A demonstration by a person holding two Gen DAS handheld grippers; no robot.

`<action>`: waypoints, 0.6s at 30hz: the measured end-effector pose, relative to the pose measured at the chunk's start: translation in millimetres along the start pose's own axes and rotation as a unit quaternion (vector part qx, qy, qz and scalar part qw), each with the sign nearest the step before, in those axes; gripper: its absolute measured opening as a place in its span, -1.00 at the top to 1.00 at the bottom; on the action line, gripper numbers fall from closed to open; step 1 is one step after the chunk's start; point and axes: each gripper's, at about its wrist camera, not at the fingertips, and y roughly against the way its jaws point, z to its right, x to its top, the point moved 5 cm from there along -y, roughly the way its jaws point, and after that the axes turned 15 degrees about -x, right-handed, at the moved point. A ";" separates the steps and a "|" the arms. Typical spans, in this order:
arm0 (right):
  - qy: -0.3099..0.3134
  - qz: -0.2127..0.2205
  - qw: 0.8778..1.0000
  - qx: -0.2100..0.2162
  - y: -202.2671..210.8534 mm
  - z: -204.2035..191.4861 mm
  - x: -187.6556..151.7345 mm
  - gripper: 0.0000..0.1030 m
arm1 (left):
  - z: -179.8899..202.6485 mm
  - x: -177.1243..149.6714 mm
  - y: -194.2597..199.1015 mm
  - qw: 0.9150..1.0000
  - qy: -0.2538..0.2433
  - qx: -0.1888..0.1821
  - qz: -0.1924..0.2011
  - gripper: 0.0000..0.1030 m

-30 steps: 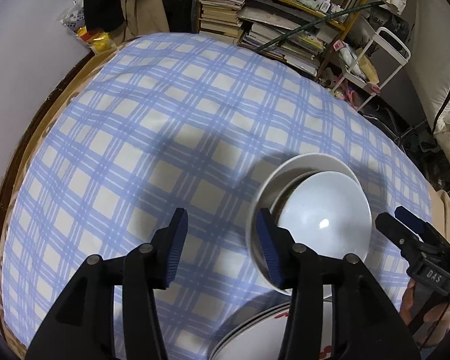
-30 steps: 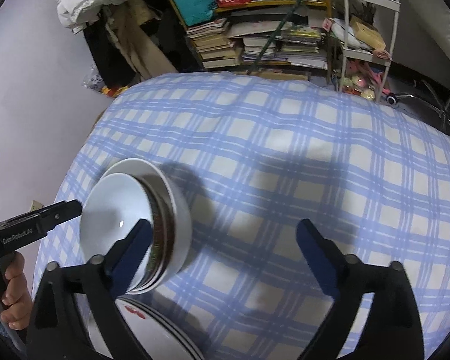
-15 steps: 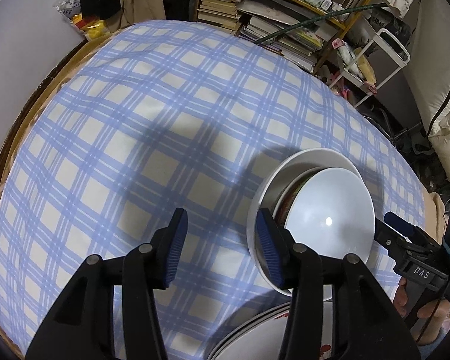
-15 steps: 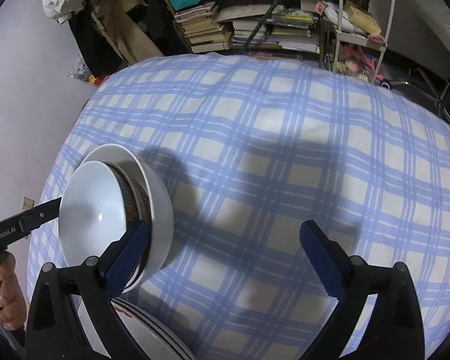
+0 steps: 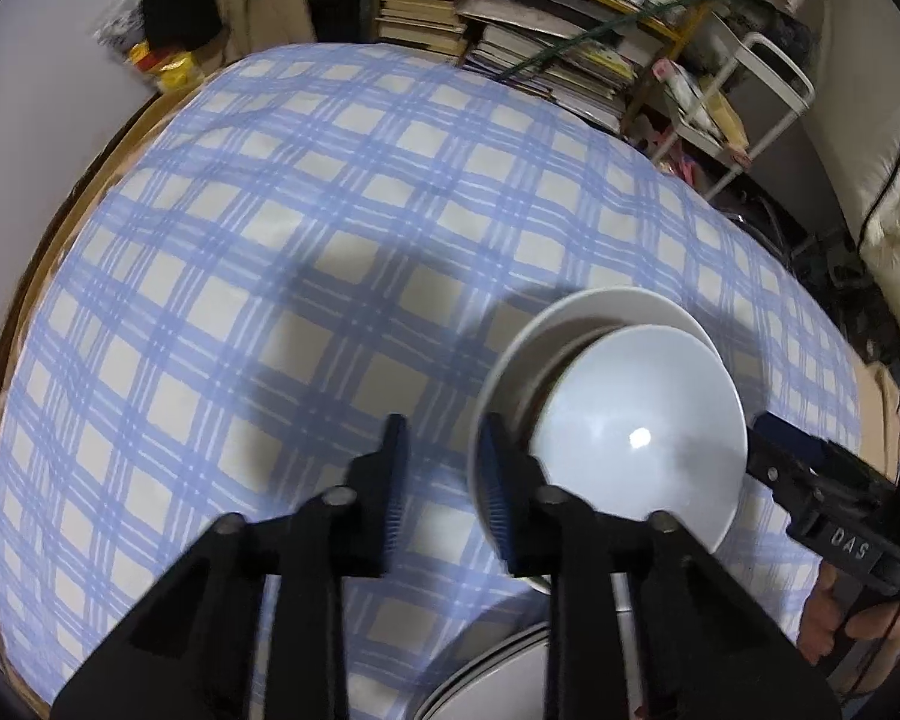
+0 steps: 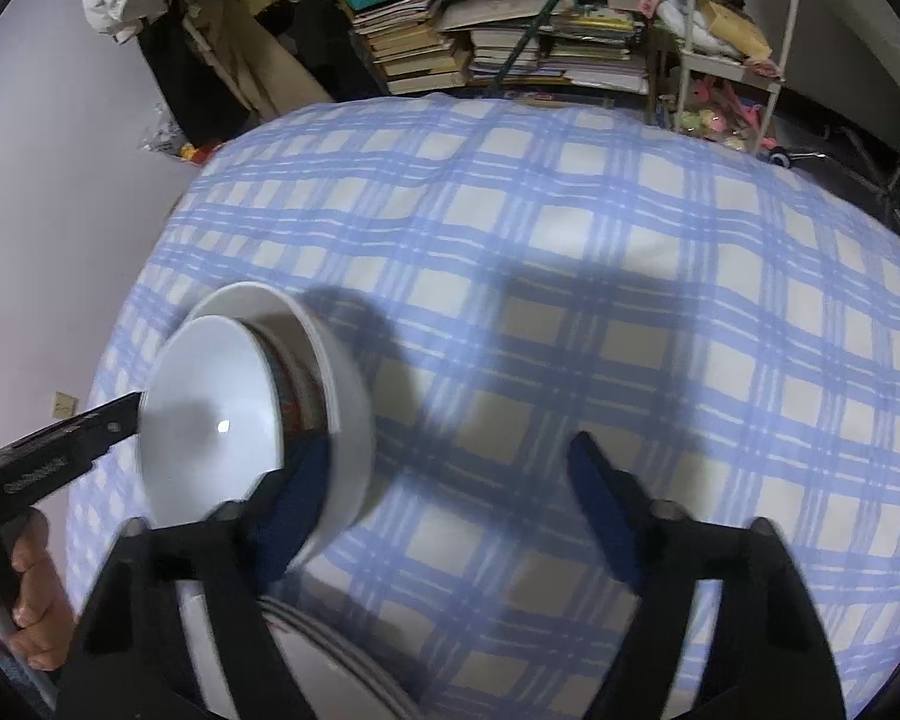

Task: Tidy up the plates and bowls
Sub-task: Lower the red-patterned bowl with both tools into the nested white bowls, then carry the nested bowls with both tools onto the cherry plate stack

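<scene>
White nested bowls [image 5: 636,420] sit on the blue-and-white checked tablecloth [image 5: 306,228] near the table's near edge, just beyond a stack of plates [image 6: 330,648] that shows partly at the bottom of both views. Left gripper [image 5: 444,480] hovers just left of the bowls, its jaws closing with only cloth between them. Right gripper [image 6: 450,498] has its jaws closing too, nothing gripped, its left finger [image 6: 294,498] overlapping the outer bowl's rim; contact cannot be told.
</scene>
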 end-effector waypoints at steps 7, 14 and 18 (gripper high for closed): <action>0.023 -0.001 1.000 0.001 -5.3 -27.5 -4.5 0.73 | 19.2 0.0 -5.9 0.998 -0.040 0.040 -0.014 0.96; 0.009 0.001 1.000 0.004 -9.3 -28.9 -3.2 0.77 | 16.5 1.8 -10.8 0.999 -0.030 0.041 -0.016 0.96; -0.009 -0.008 1.000 0.016 -13.0 -24.7 -2.9 0.76 | 21.6 1.0 -15.3 0.997 -0.047 0.063 -0.023 0.96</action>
